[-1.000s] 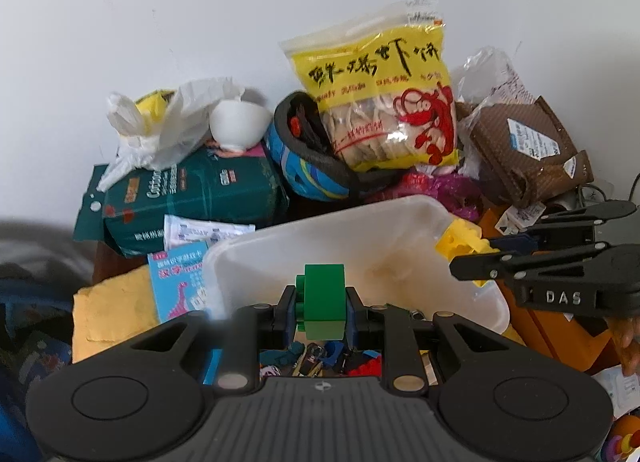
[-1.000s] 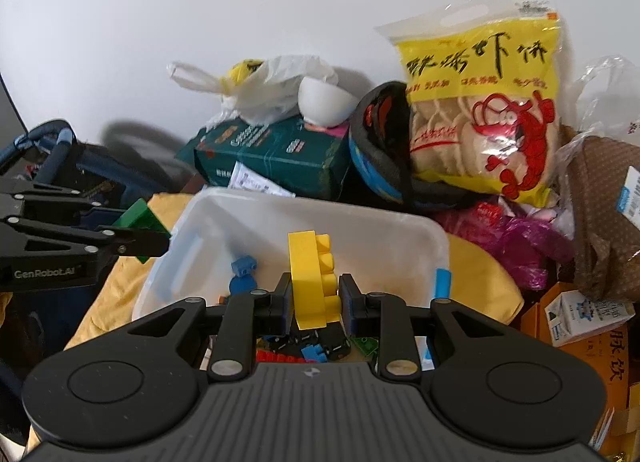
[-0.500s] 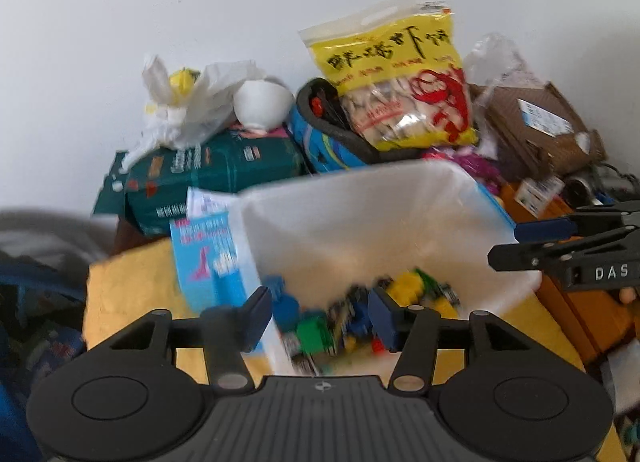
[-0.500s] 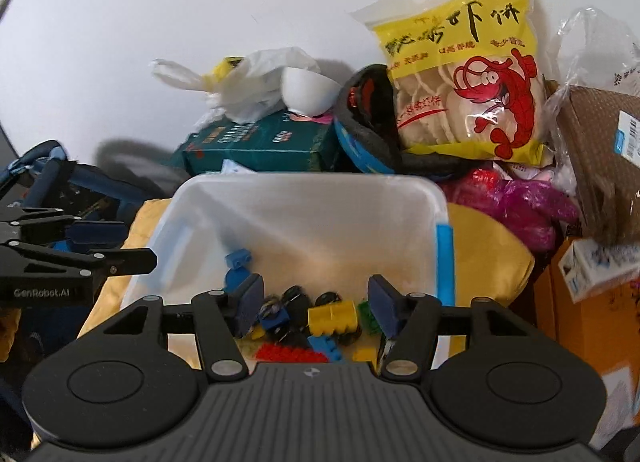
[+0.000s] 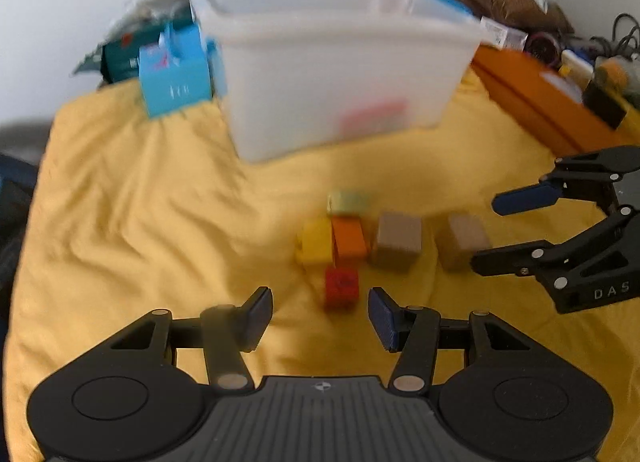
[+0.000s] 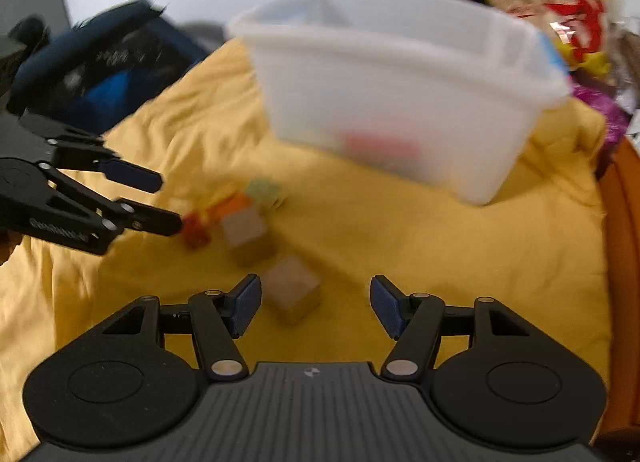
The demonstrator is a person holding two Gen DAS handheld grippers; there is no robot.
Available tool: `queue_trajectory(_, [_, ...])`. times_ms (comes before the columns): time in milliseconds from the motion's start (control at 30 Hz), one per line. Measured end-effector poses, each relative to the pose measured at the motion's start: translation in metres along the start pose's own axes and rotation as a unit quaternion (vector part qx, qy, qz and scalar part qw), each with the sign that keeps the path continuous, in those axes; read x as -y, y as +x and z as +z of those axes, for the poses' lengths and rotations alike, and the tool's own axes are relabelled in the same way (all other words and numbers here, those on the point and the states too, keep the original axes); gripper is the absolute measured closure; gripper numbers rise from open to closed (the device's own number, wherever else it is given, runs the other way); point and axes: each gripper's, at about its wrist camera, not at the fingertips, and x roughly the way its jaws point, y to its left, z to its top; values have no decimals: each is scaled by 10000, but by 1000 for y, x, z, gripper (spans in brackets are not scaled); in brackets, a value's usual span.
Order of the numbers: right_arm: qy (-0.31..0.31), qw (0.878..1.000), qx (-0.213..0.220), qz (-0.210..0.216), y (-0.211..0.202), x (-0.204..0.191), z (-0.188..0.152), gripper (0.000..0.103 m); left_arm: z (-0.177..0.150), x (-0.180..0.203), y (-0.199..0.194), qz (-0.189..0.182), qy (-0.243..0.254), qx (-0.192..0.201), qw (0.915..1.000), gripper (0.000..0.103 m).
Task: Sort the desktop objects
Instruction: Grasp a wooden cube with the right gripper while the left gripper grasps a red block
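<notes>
Left gripper [image 5: 320, 314] released, small red plastic block [image 5: 340, 288] just ahead btwn fingers; right gripper [image 6: 316, 304] opening, tan wooden cube [image 6: 294, 294] btwn its fingers, untouched

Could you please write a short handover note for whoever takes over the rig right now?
Left gripper: open, empty, just short of the red block.
Right gripper: jaws opening, nothing gripped, the nearer brown block between them.
On the yellow cloth: red, yellow, orange, a pale block and two brown blocks.
Done: some pieces show through the white bin.
Left: bin the loose blocks.
</notes>
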Motion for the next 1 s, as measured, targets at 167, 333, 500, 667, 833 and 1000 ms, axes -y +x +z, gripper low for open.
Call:
queue_trajectory(167, [-148,9998,-104,53,15,-8,3,43,-2,6,11,41,121,79,9999,48])
queue_trajectory(333, [-347,9993,-142,-25,25,-12,6,53,-2,12,15,71,230,155,9996,56])
queue_trajectory(500, [-379,9991,-193,52,28,-14,8,60,-1,12,13,78,250,220,9994,78])
queue_trajectory(667, [-70,9999,-71,44,17,-9,1,60,-3,12,-1,52,275,378,9989,79])
queue_trajectory(833, [373,9992,117,1,1,3,-6,60,-3,5,-23,53,146,568,9983,79])
queue_trajectory(1000, [633,9977,255,-55,-12,12,-6,60,8,3,-43,20,-85,707,9975,79])
